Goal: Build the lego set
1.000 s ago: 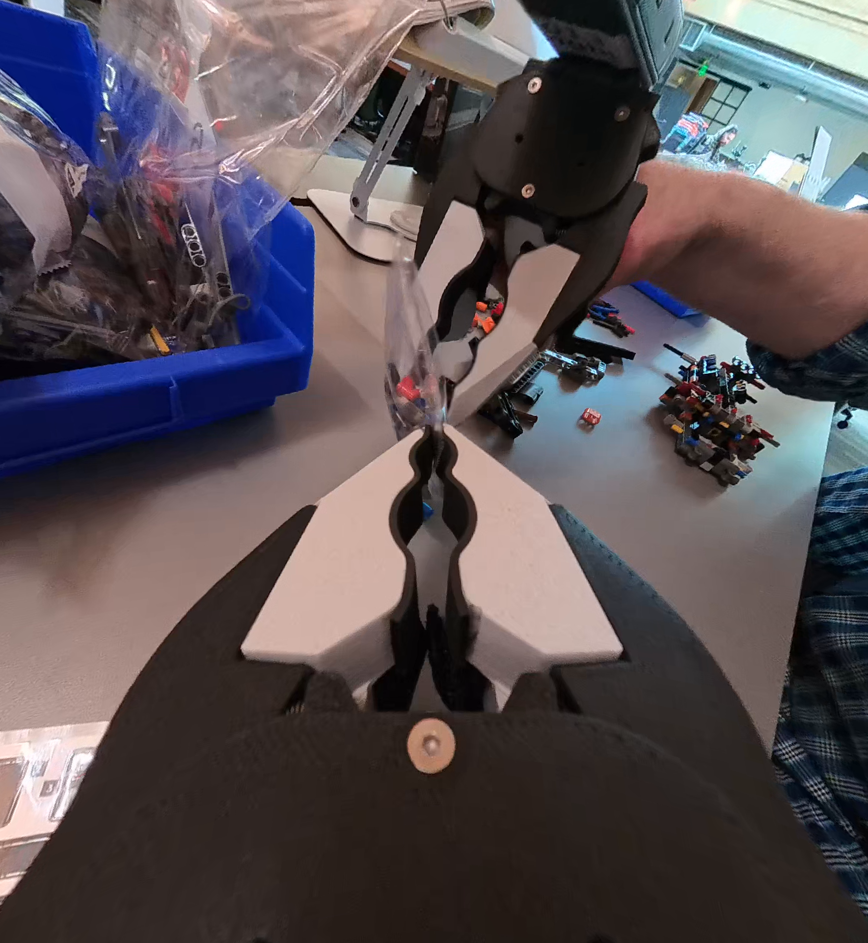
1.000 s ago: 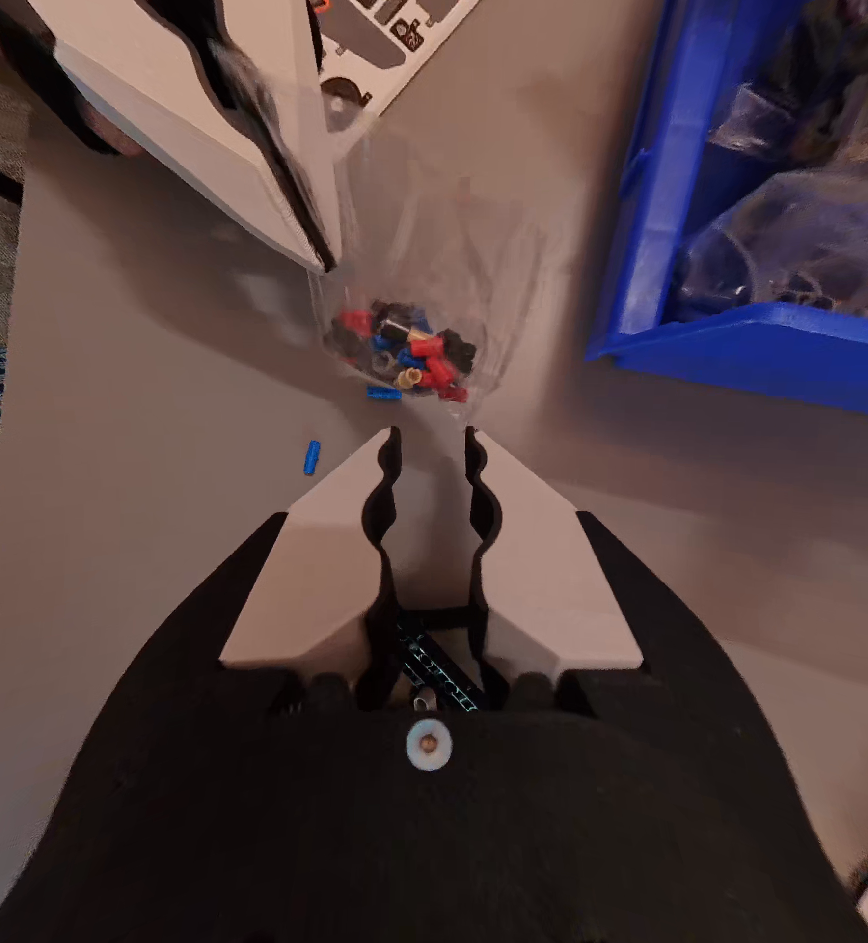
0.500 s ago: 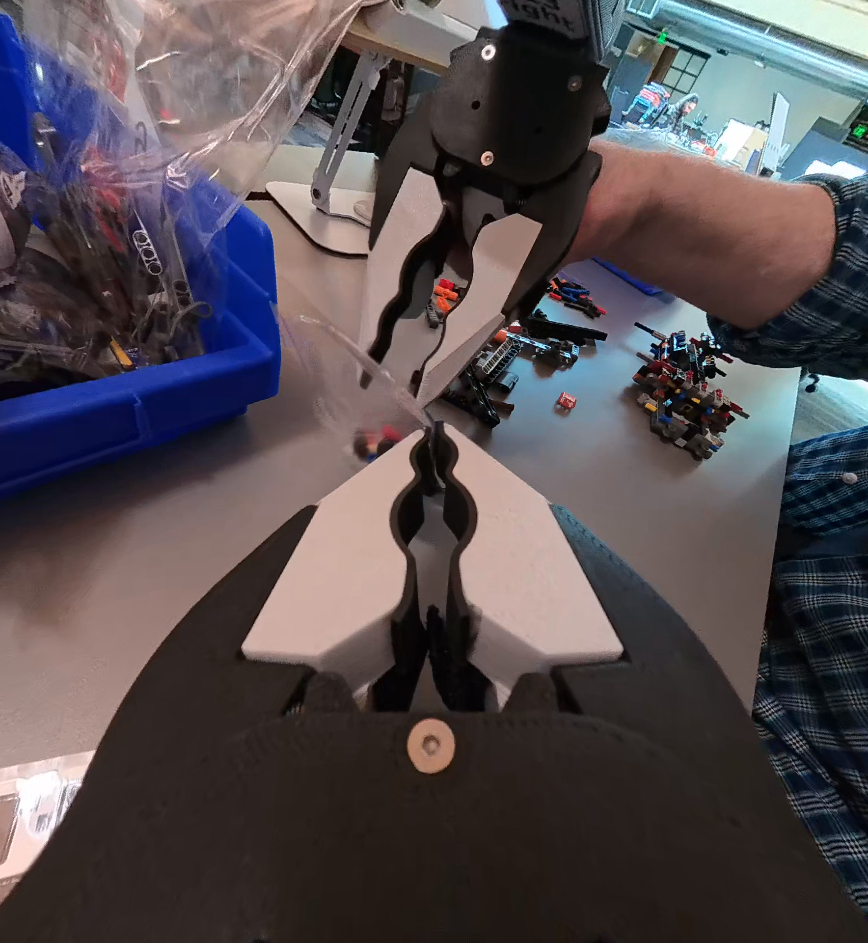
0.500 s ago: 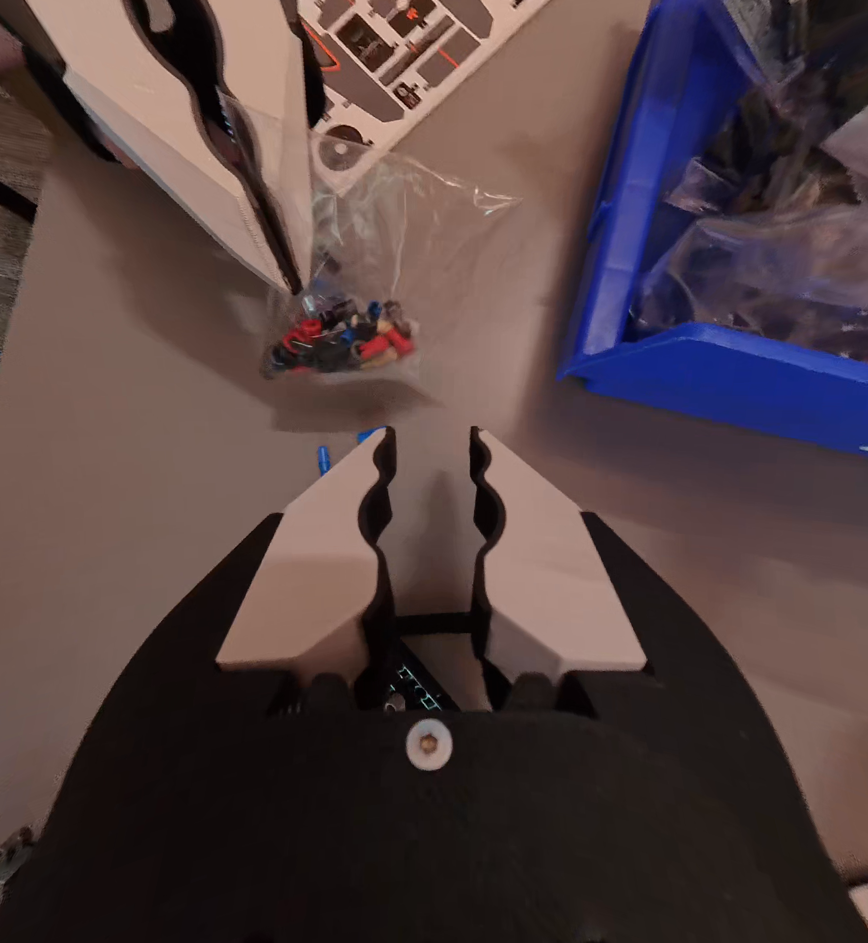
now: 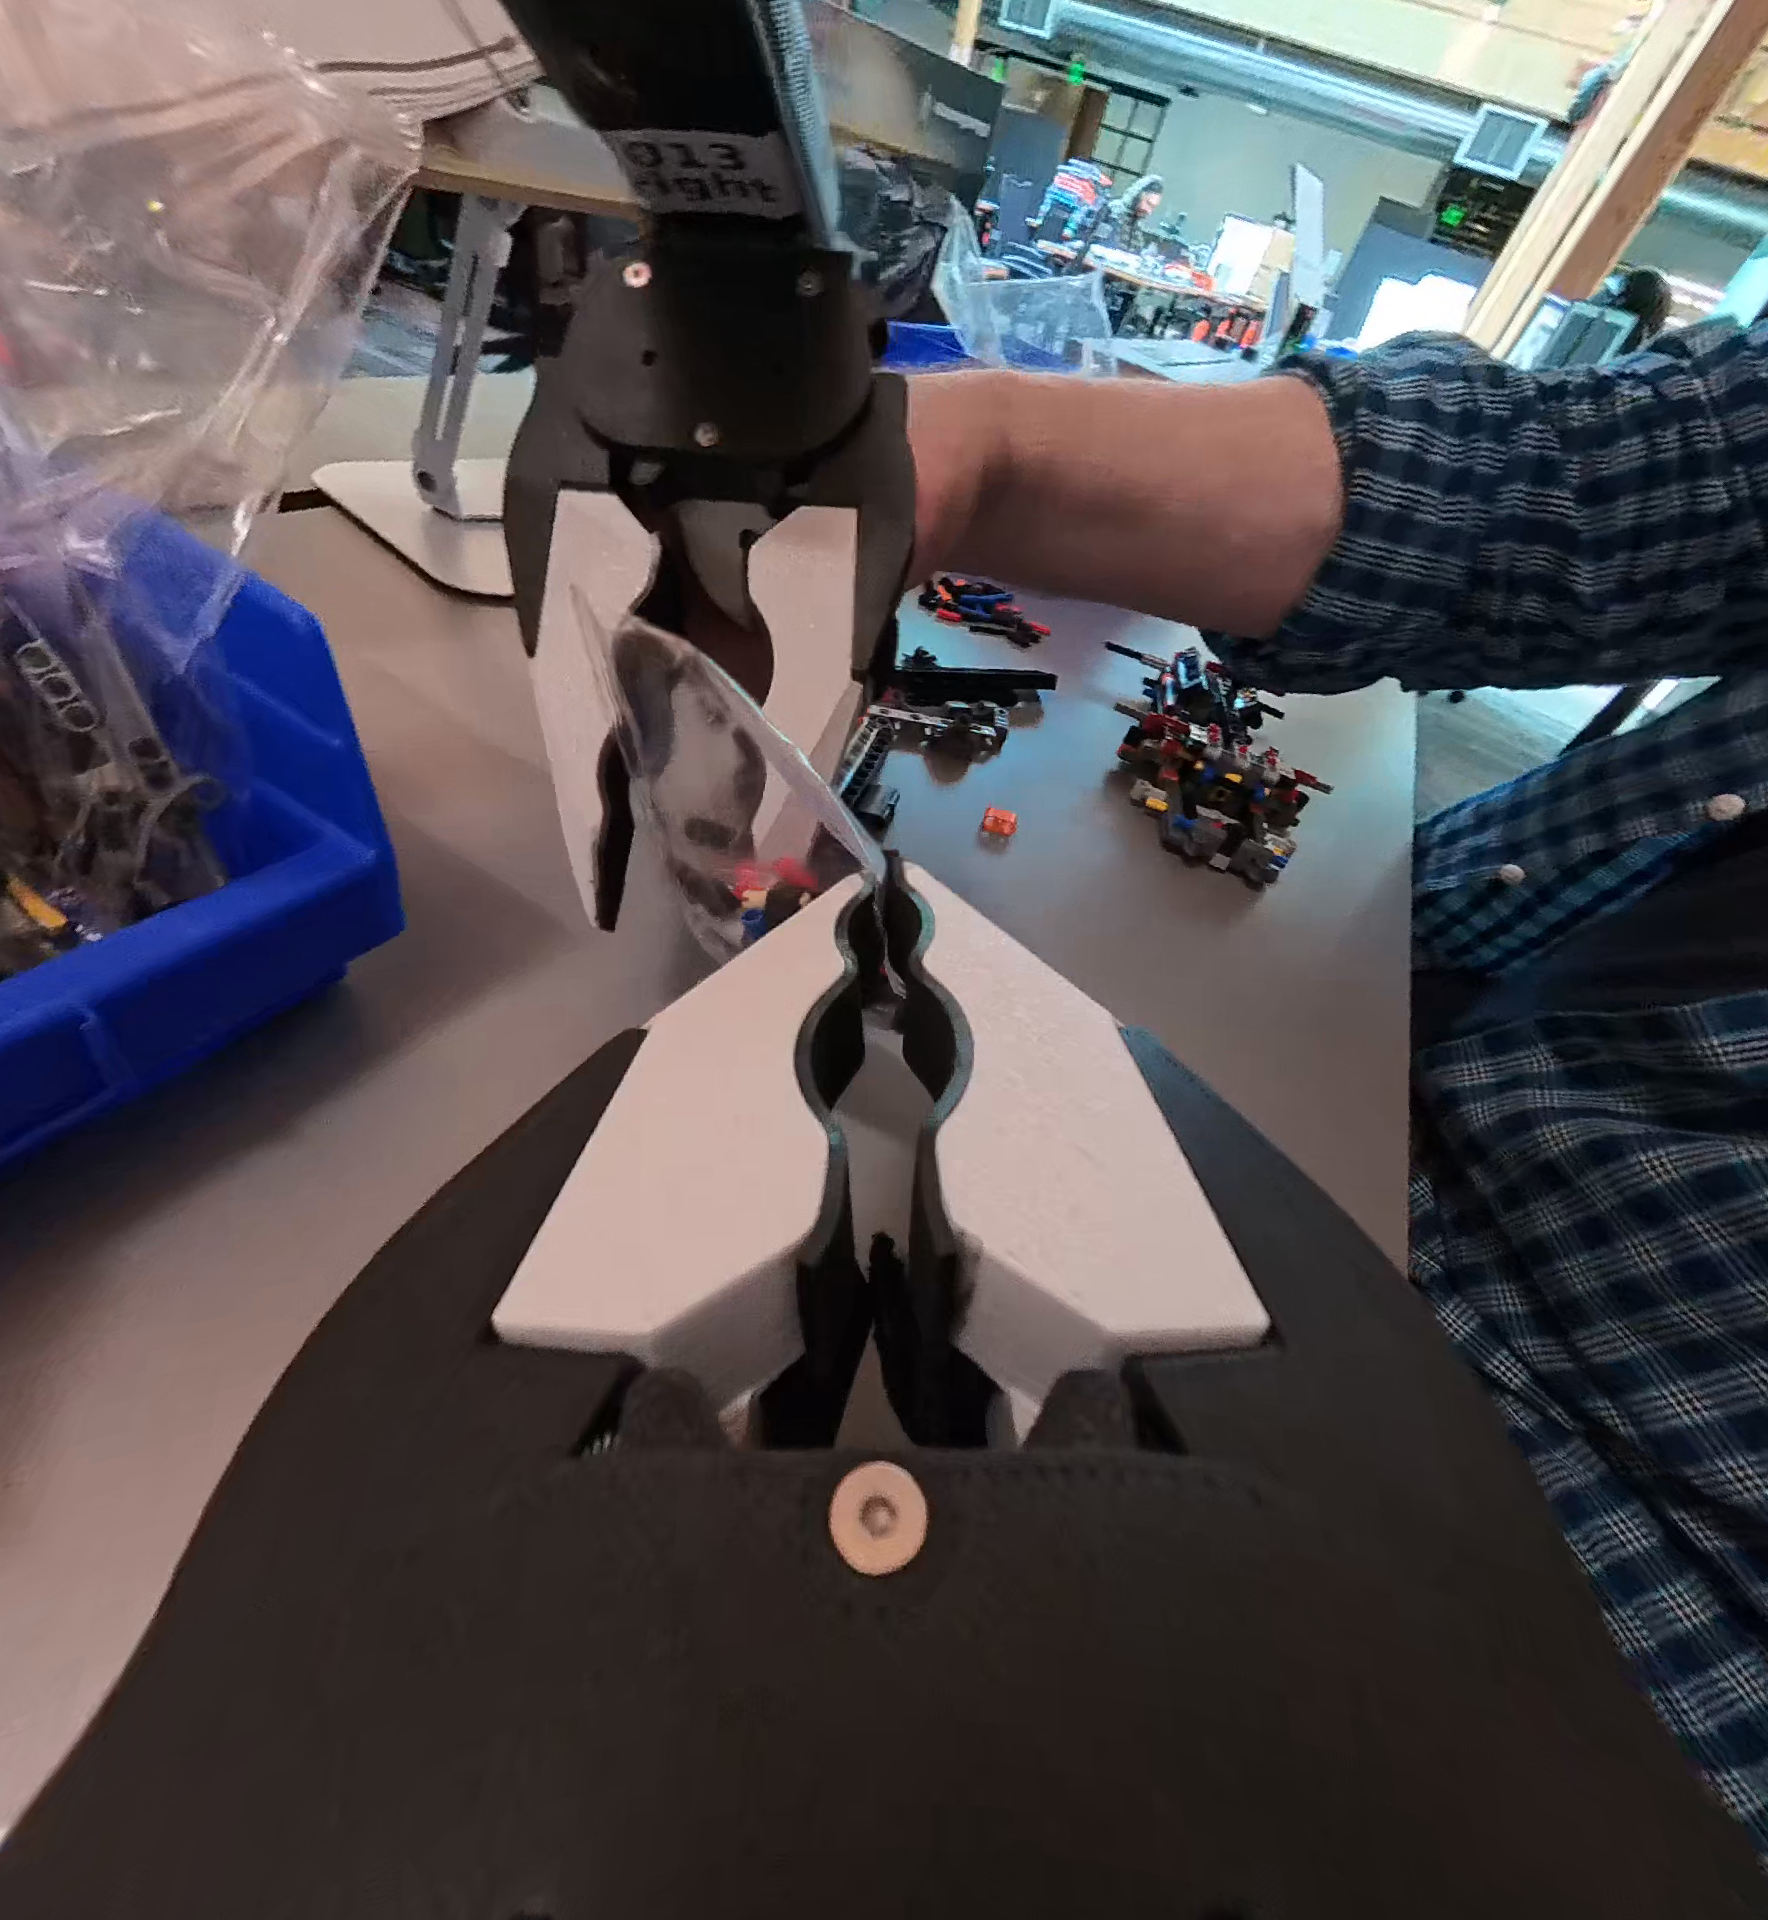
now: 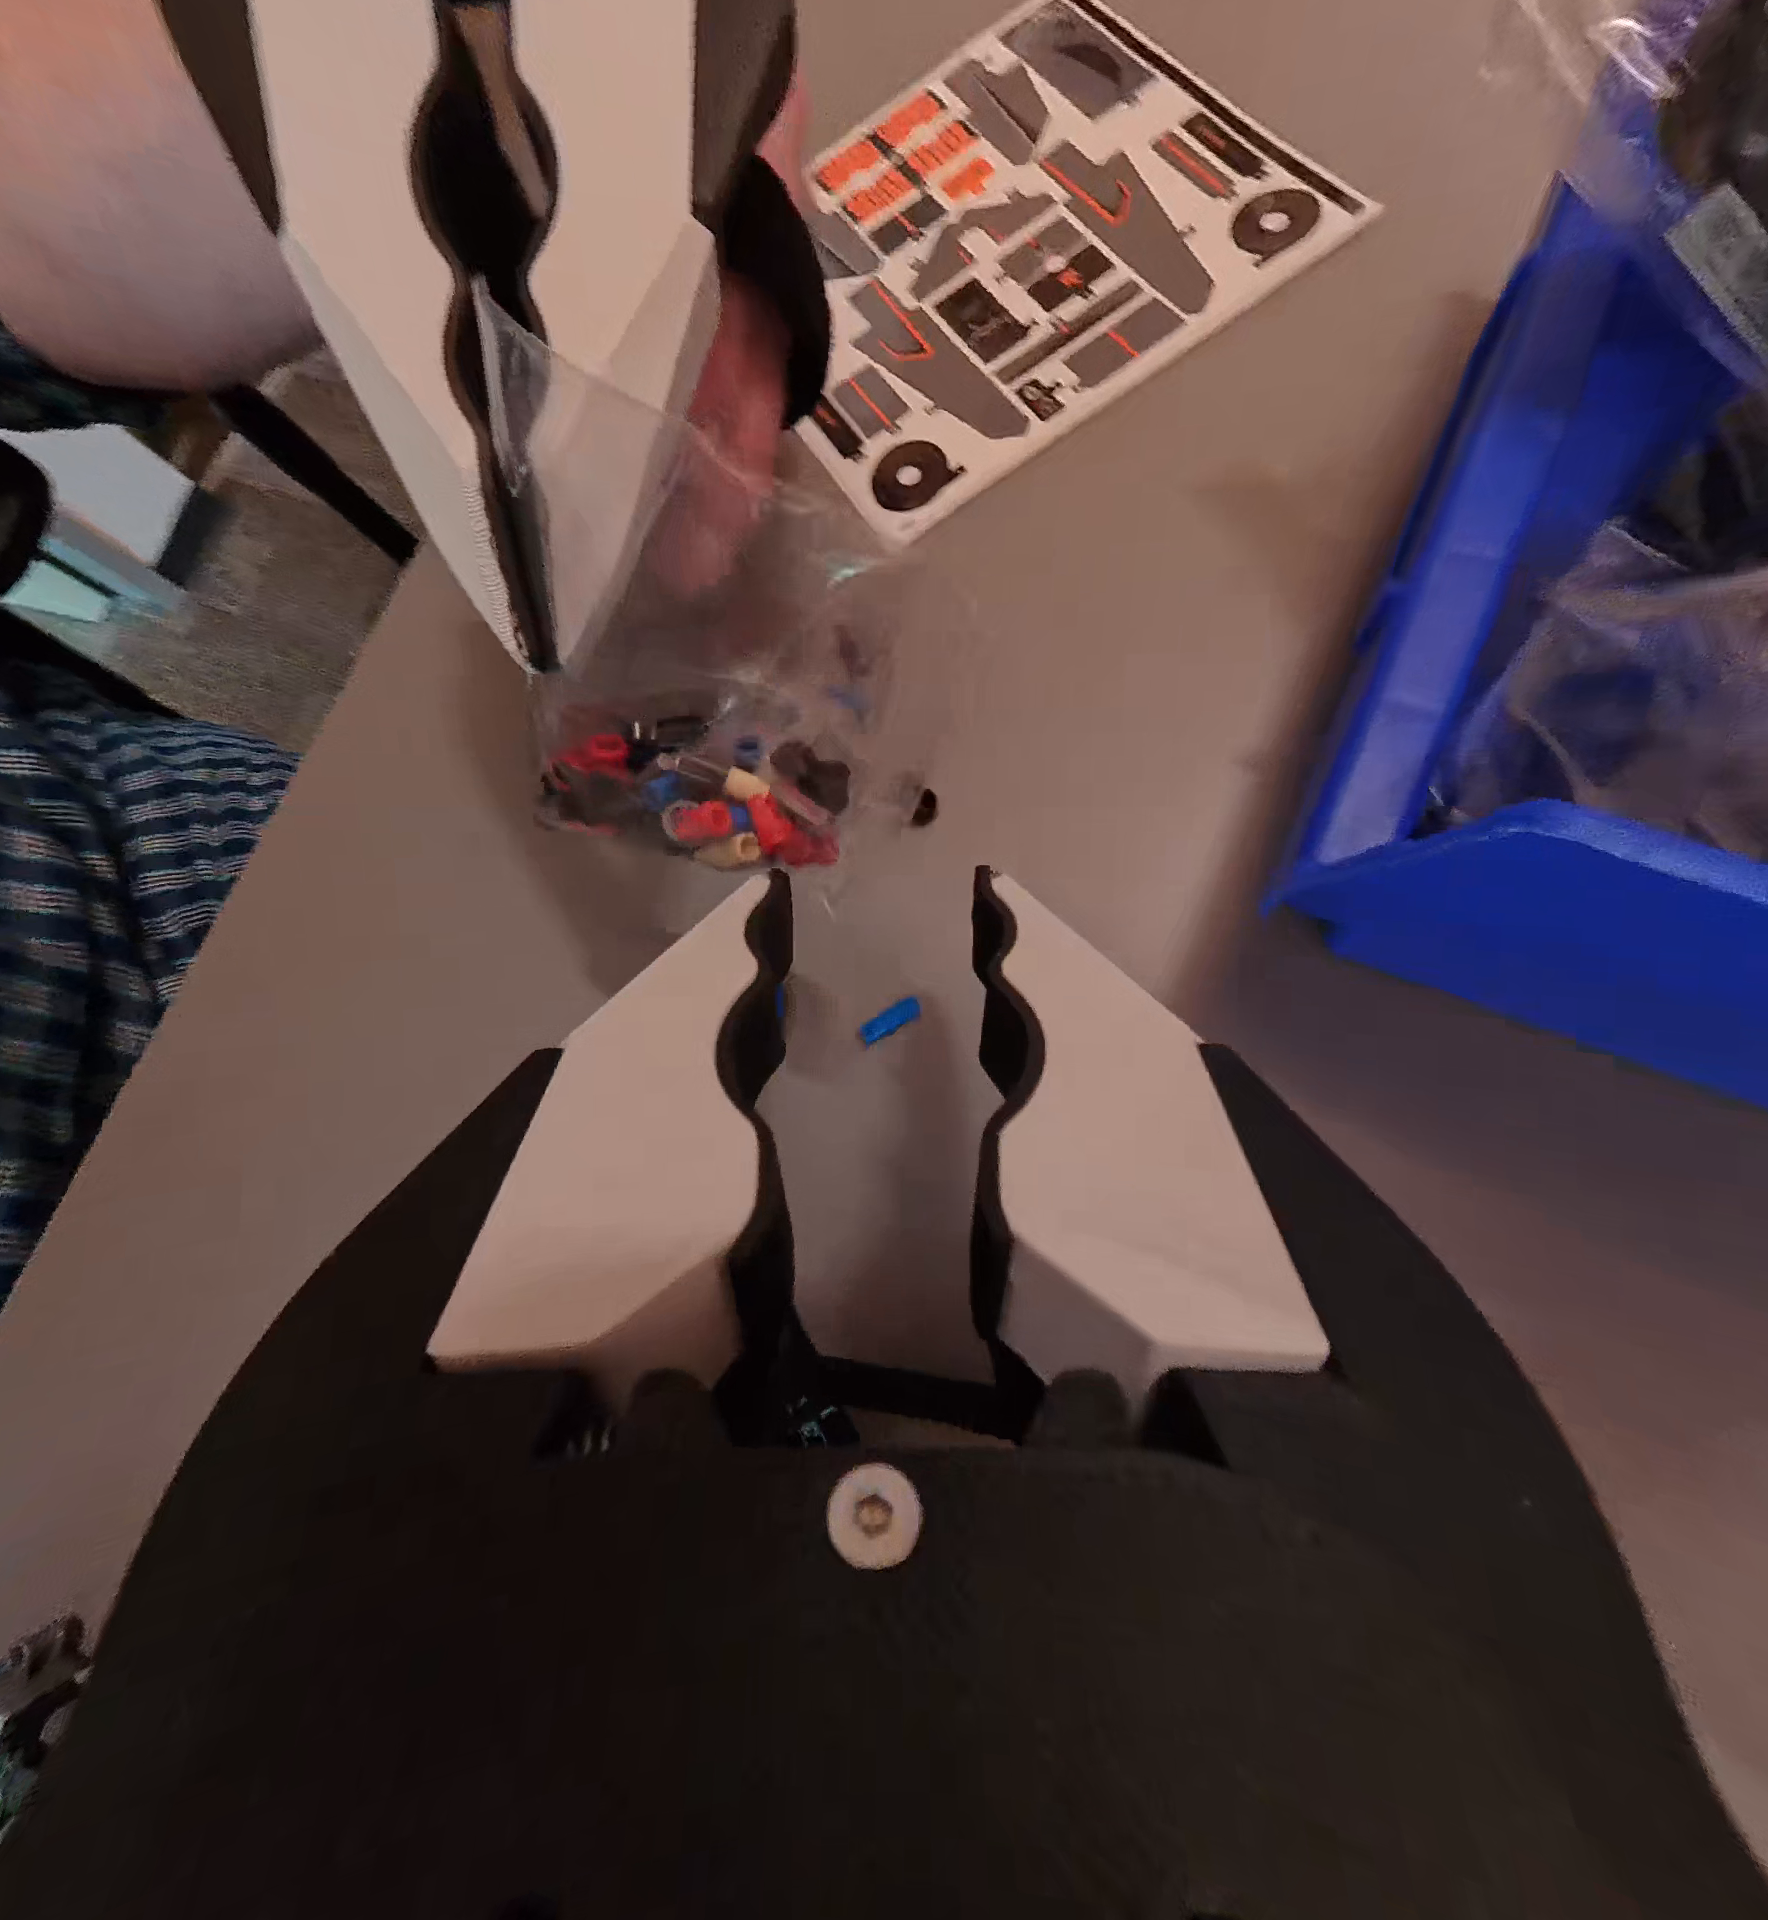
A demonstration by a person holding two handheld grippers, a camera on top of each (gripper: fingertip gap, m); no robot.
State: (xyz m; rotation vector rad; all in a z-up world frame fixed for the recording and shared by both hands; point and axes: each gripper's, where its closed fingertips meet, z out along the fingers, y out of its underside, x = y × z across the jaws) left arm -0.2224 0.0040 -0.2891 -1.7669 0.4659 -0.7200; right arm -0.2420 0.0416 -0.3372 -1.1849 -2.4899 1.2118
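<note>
- The small clear bag of lego pieces (image 6: pixel 698 769) hangs from my left gripper (image 5: pixel 885 883), its loaded bottom low over the grey bench (image 6: pixel 1223 665); red, blue, black and tan bits are bunched at the bottom.
- My left gripper has its white fingers (image 5: pixel 745 1049) pressed together on the bag's top edge, and the plastic shows nipped right at the tips.
- In the right wrist view that same gripper (image 6: pixel 537 655) comes down from the top of the frame, the film running between its fingers up to the middle bulge.
- My right gripper (image 6: pixel 878 878) is spread apart and holds nothing; its tips sit just beside the bag's bottom, and whether the left tip touches the plastic I cannot tell.
- A loose blue pin (image 6: pixel 888 1020) lies on the bench between my right gripper's open fingers.
- From the left wrist view my right gripper (image 5: pixel 714 852) points down at the bag (image 5: pixel 714 790) from behind it.
- A sticker sheet (image 6: pixel 1077 249) lies flat on the bench beyond the bag.
- A blue bin (image 5: pixel 163 997) stuffed with more bagged parts stands well apart from the bag.
- A partly built dark assembly (image 5: pixel 1212 779), a black beam section (image 5: pixel 953 707) and one small orange piece (image 5: pixel 999 822) sit farther out on the bench.
</note>
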